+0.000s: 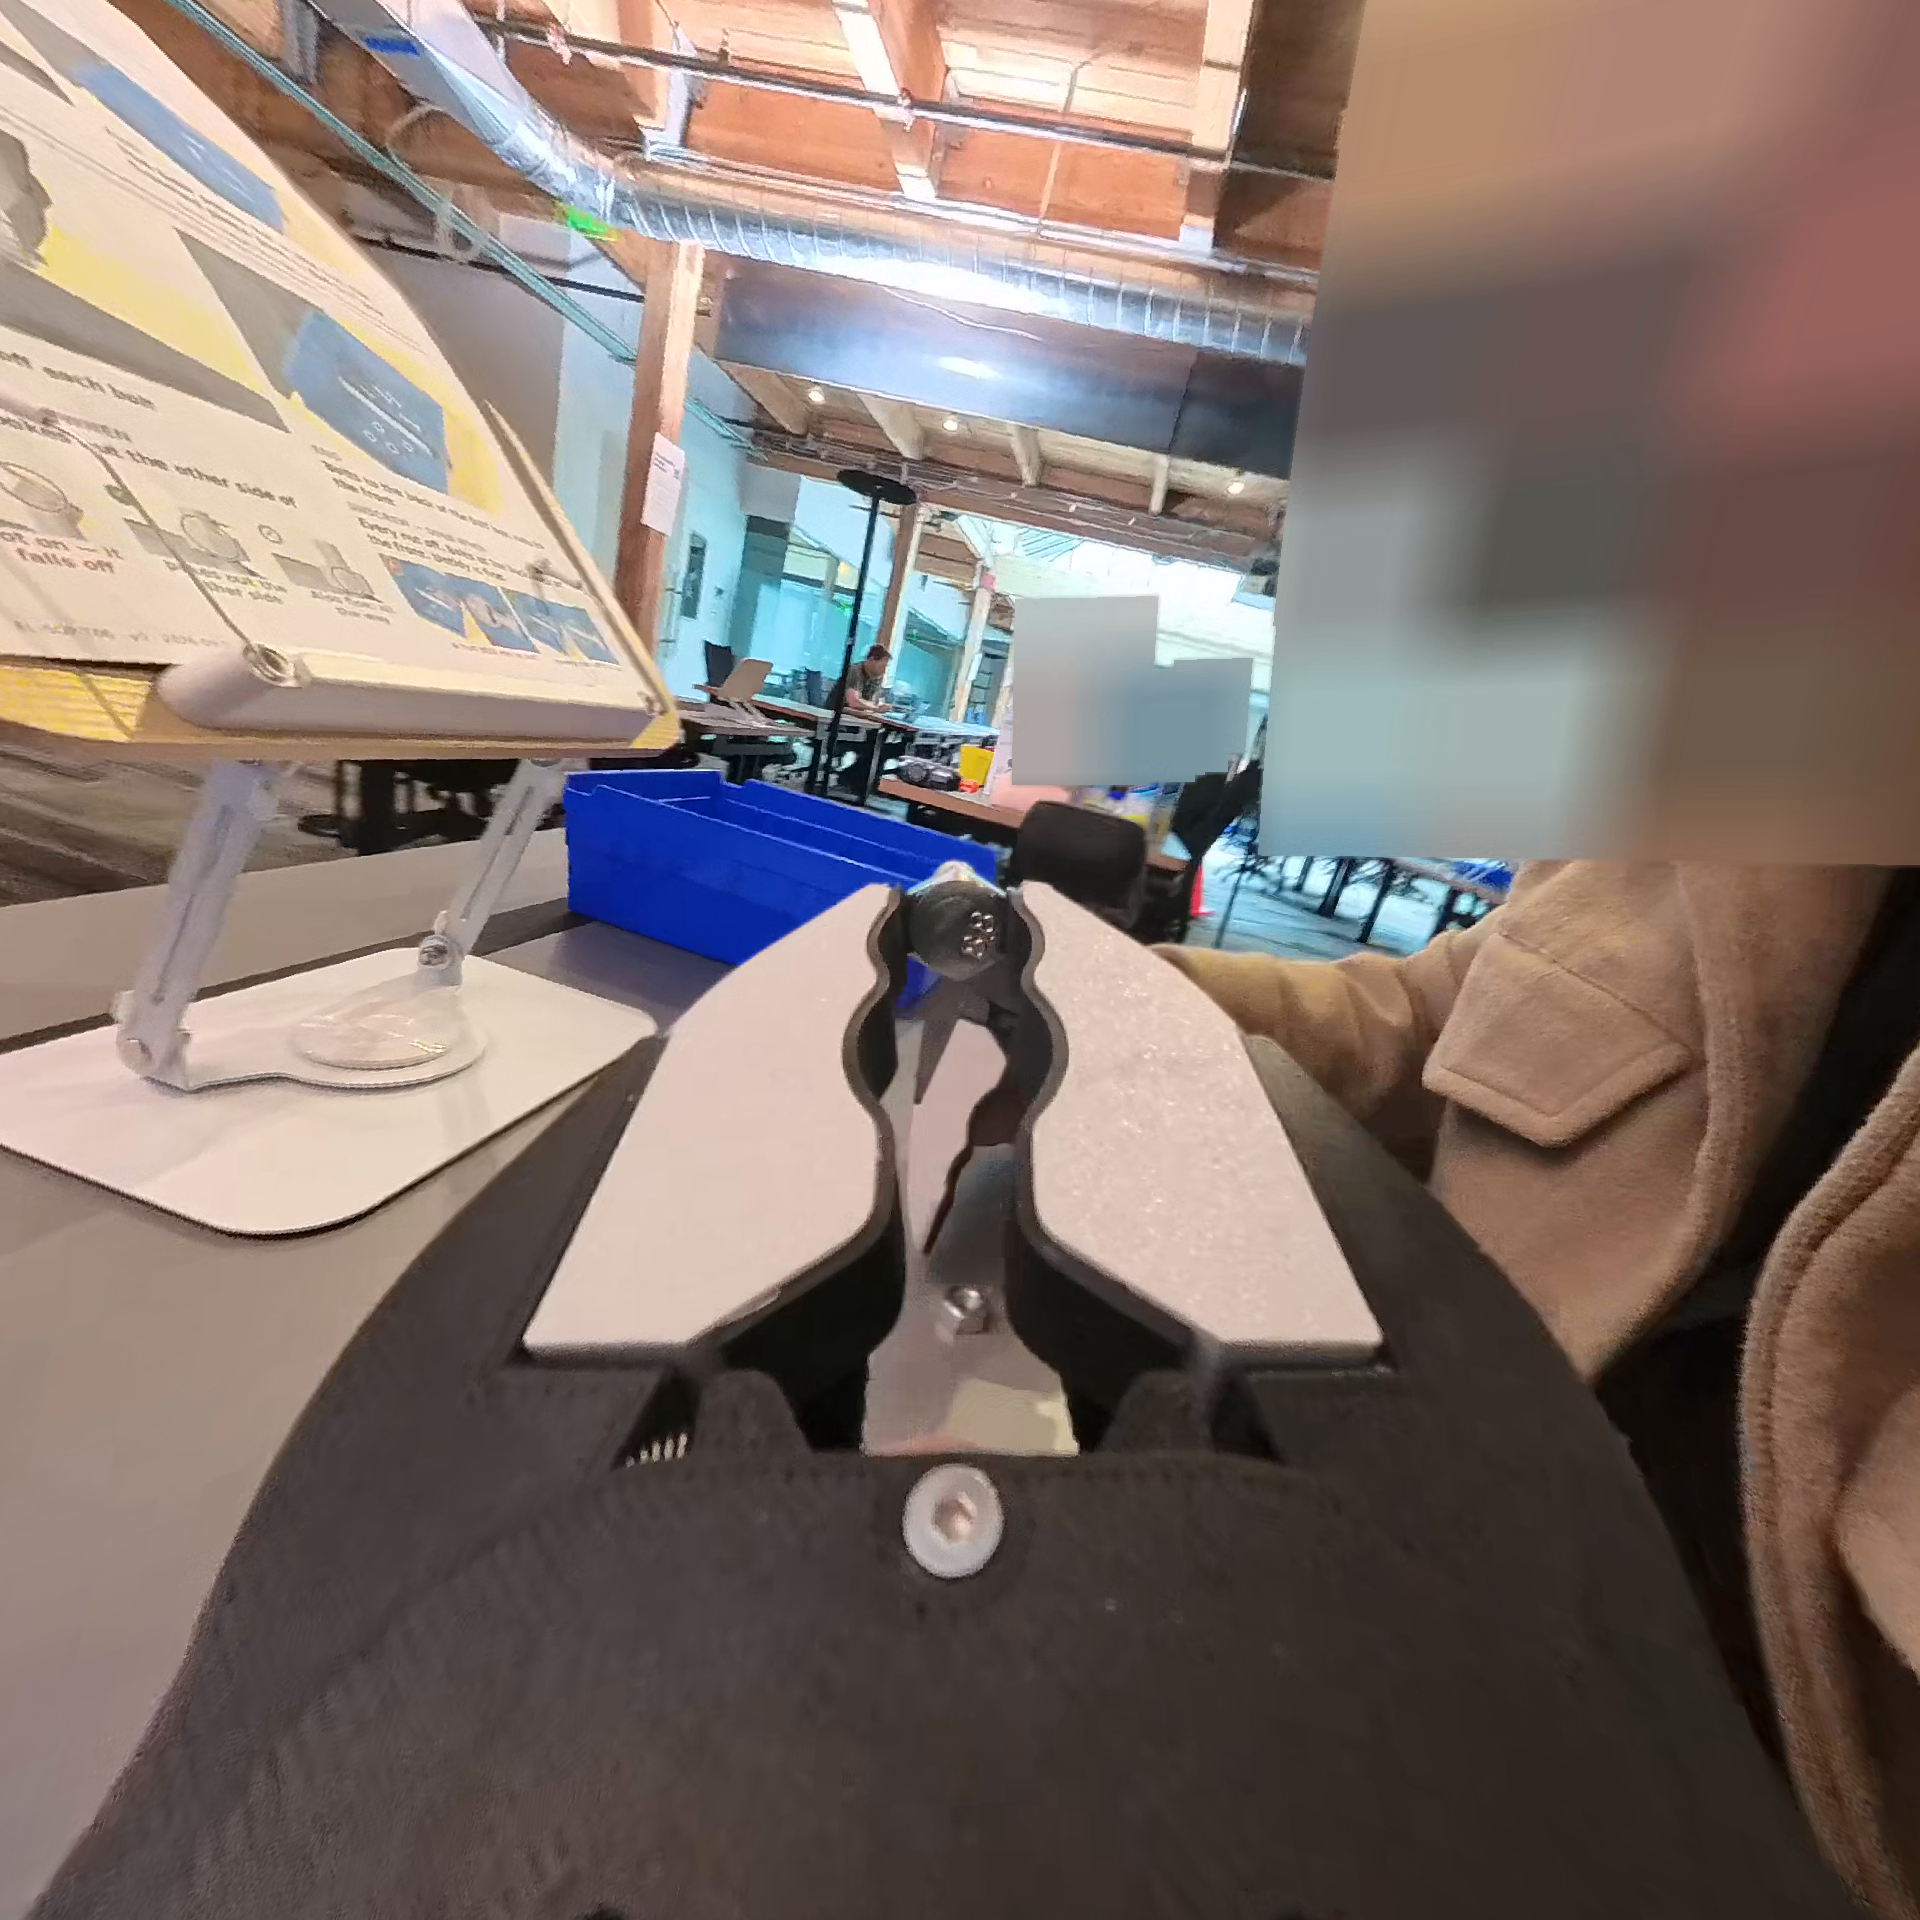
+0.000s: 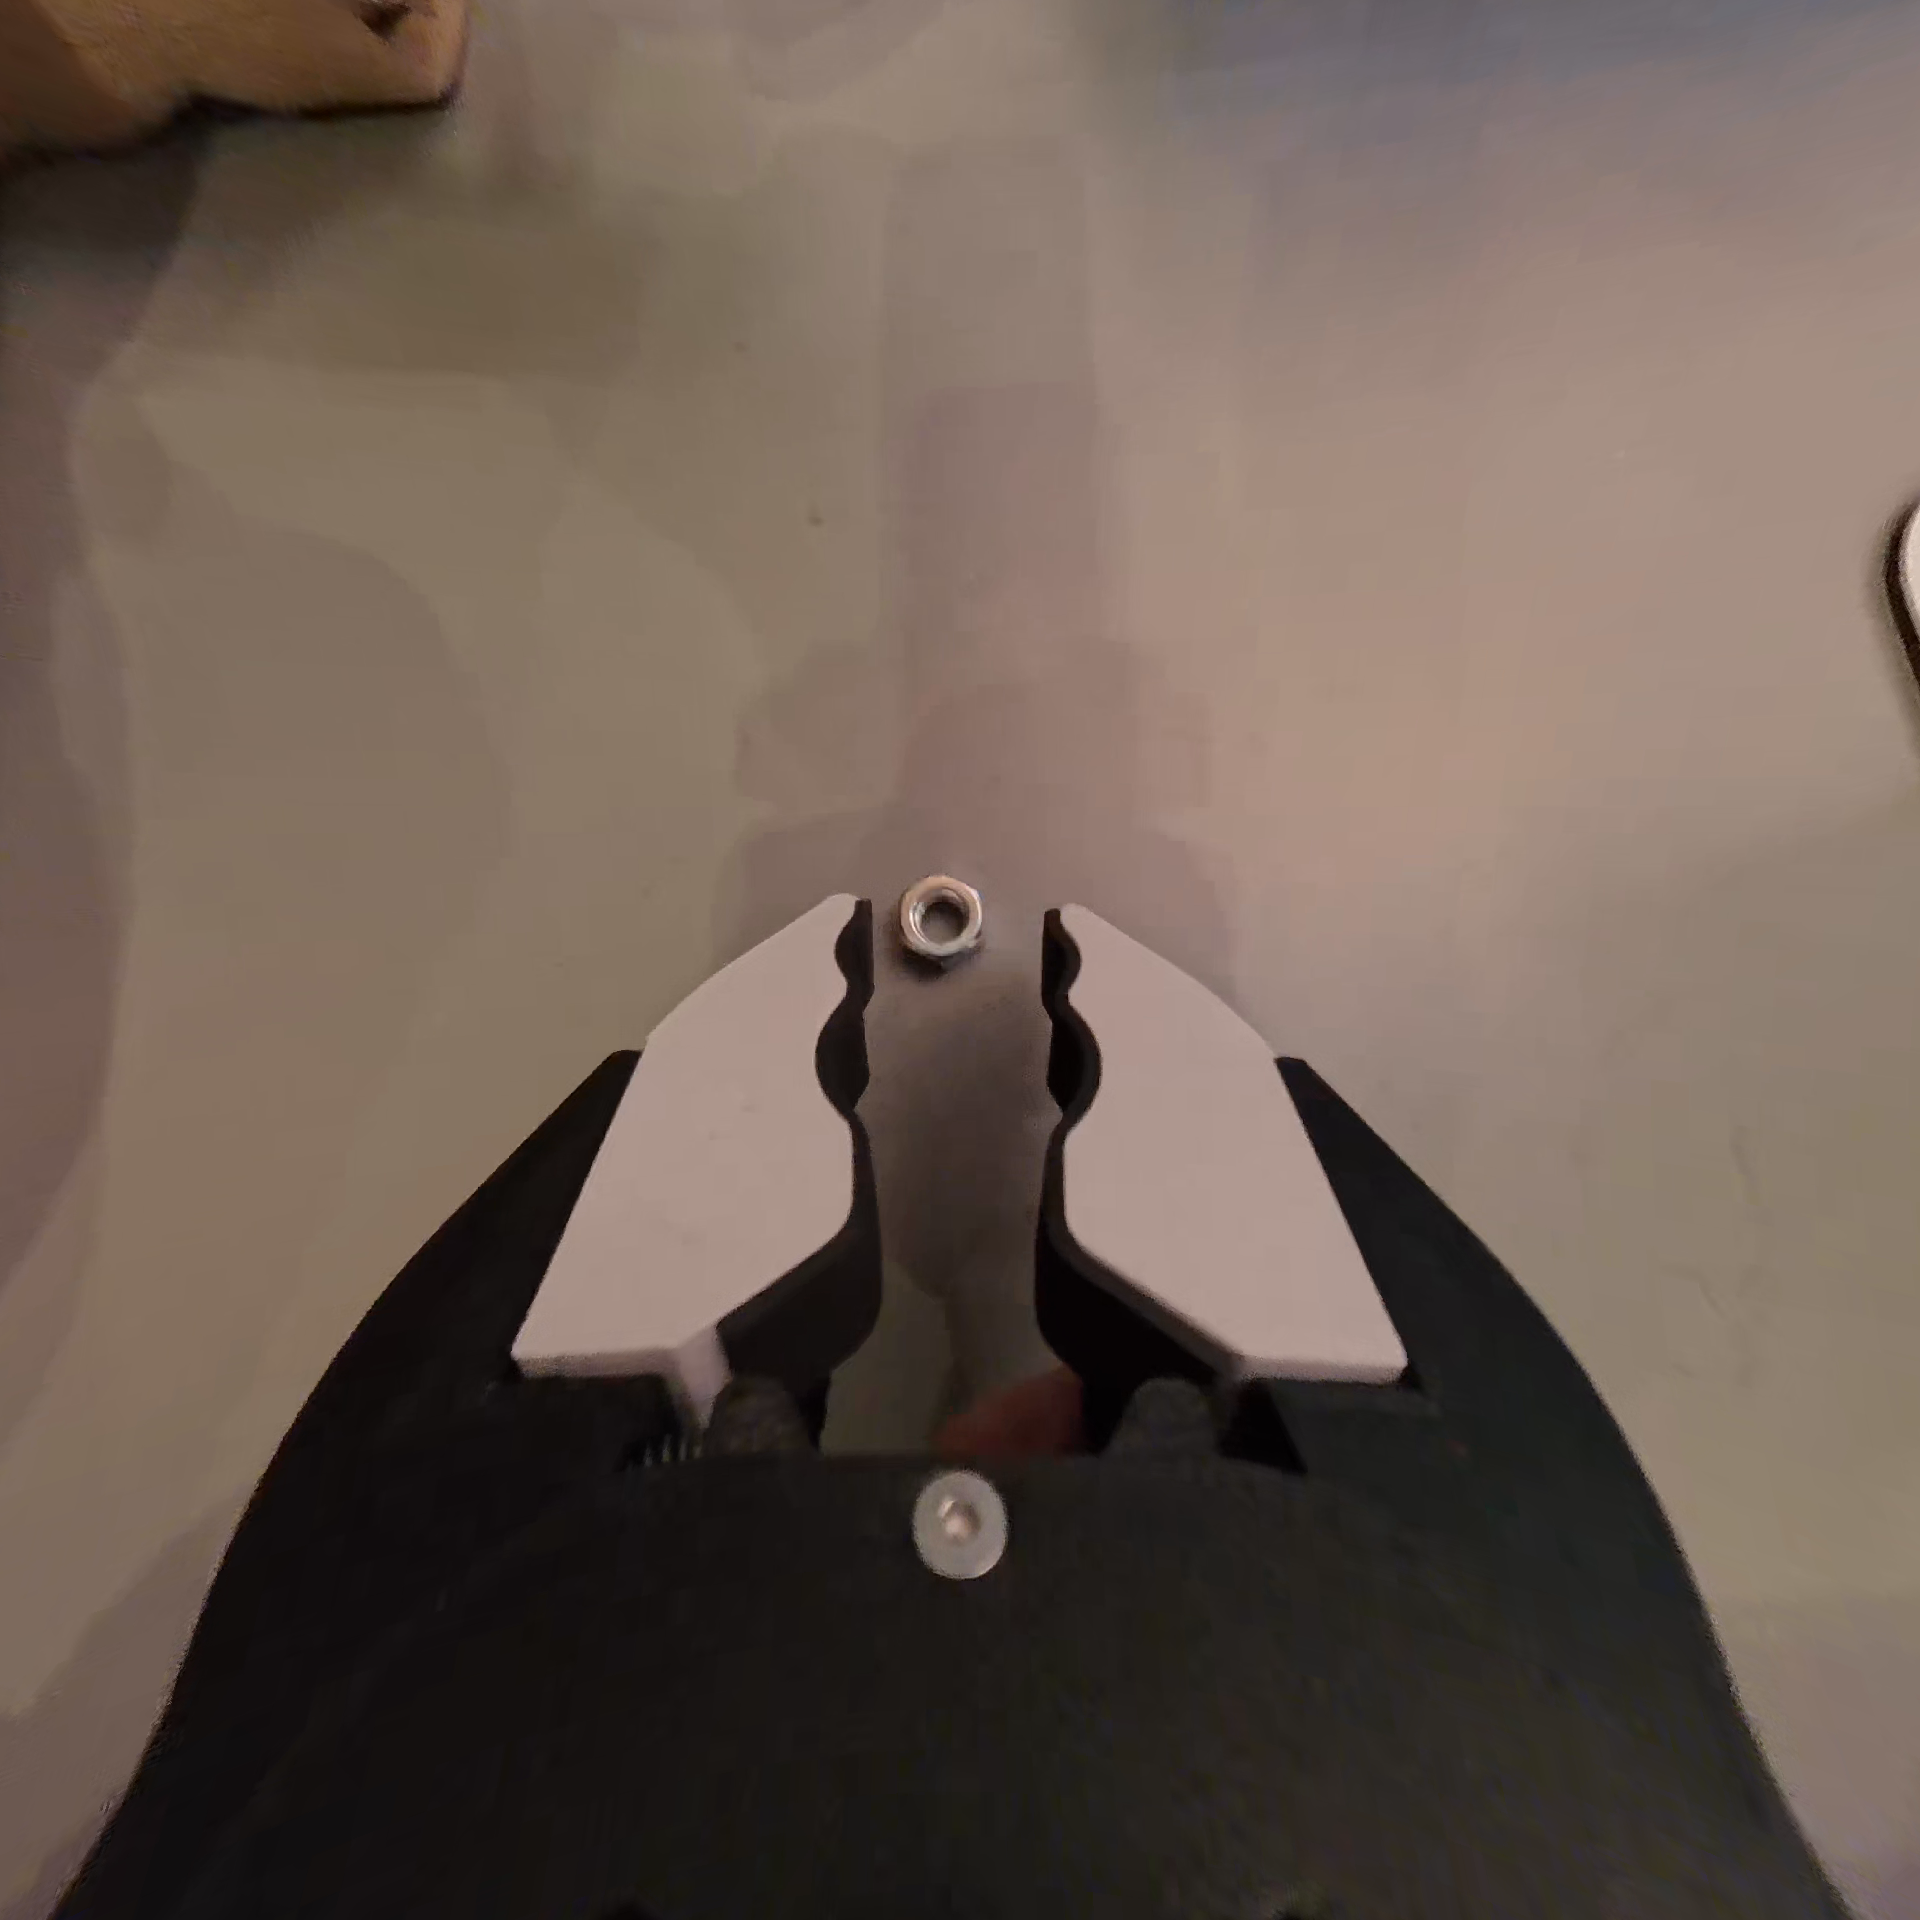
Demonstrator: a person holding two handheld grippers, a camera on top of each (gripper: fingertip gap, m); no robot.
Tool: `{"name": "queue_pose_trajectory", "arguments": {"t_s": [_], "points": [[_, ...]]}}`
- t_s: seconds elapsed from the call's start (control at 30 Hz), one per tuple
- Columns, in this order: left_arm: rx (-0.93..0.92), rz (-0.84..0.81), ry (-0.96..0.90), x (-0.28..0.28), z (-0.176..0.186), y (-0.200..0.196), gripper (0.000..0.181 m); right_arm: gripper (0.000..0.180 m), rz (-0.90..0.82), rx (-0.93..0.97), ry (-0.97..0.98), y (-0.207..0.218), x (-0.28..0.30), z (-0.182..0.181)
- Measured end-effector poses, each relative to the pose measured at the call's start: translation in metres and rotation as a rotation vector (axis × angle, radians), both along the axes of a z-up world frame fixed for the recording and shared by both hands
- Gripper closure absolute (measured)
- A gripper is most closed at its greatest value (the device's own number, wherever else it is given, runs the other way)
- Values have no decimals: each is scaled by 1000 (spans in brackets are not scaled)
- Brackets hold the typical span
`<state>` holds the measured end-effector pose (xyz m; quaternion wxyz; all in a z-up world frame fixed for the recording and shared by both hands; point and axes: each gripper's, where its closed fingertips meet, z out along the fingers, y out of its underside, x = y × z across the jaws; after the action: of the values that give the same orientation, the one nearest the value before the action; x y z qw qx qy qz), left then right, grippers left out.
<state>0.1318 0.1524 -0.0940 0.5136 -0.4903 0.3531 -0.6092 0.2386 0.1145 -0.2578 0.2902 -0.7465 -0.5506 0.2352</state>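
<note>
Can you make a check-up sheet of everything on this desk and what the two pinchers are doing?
Surface: grey tabletop, bare around the nut.
Held things: dark bolt clamped at the left gripper tips; small silver nut lying flat.
Clutter: blue bin; instruction sheet on a white stand.
Grippers: left shut on bolt; right gripper open, tips either side of nut.
Cables: nothing seen.
Surroundings: tan coat sleeve, open workshop behind.

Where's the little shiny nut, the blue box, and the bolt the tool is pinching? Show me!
nut [image 2: 940,923]: right wrist view, on its silver rim beside the hole.
blue box [image 1: 717,873]: left wrist view, on its near outer wall.
bolt [image 1: 951,933]: left wrist view, on its dark head between the left tool's tips.
</note>
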Motion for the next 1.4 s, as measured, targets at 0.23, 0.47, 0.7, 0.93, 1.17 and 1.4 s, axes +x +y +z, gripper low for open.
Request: {"name": "queue_pose_trajectory", "arguments": {"t_s": [0.23,0.47,0.7,0.93,1.17,1.4], "points": [[305,177,230,13,-12,-11,164,150,-76,-51,384,1,-25,62],[543,164,316,40,-9,-39,164,152,-19,-370,971,-9,-47,148],[575,102,271,51,-3,-55,164,159,46,-491,1122,-13,-50,158],[559,71,237,56,-2,-59,164,171,85,-441,1140,-19,-51,163],[468,20,179,54,4,-59,151,170,130,-184,1034,-24,-47,168],[296,-94,122,61,5,-63,136,170,144,71,890,-25,-40,172]]}}
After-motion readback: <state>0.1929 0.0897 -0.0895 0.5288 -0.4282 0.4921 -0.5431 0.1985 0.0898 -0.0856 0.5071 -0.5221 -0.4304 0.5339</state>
